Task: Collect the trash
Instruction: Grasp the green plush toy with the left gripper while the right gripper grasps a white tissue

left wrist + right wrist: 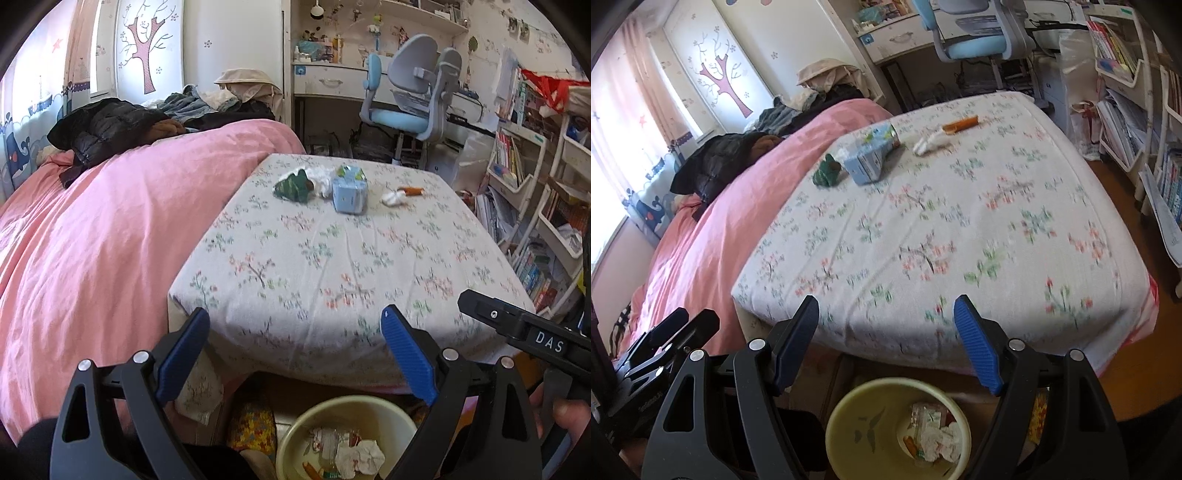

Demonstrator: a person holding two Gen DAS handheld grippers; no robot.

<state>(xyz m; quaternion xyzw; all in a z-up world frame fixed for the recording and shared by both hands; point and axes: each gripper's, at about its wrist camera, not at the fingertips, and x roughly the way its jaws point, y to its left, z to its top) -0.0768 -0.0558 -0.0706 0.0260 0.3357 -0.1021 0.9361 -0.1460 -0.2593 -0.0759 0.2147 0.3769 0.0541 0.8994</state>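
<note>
Open floral sheet (960,229) up to carton (871,158); quilt (110,229) bulk on left.

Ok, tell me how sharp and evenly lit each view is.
Left wrist view: fisheye bends the room edges, the carton is fairly sharp, daylight glares through the window. Right wrist view: the bedsheet print smears with blur, the window is washed out.

Both wrist views angled down – bed (332,240), bin (846,417) shared

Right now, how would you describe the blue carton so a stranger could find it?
On the flowered bedsheet, look at the far end where the trash lies. The light blue carton stands between a green wrapper and a white tissue; only it is boxy.
</note>
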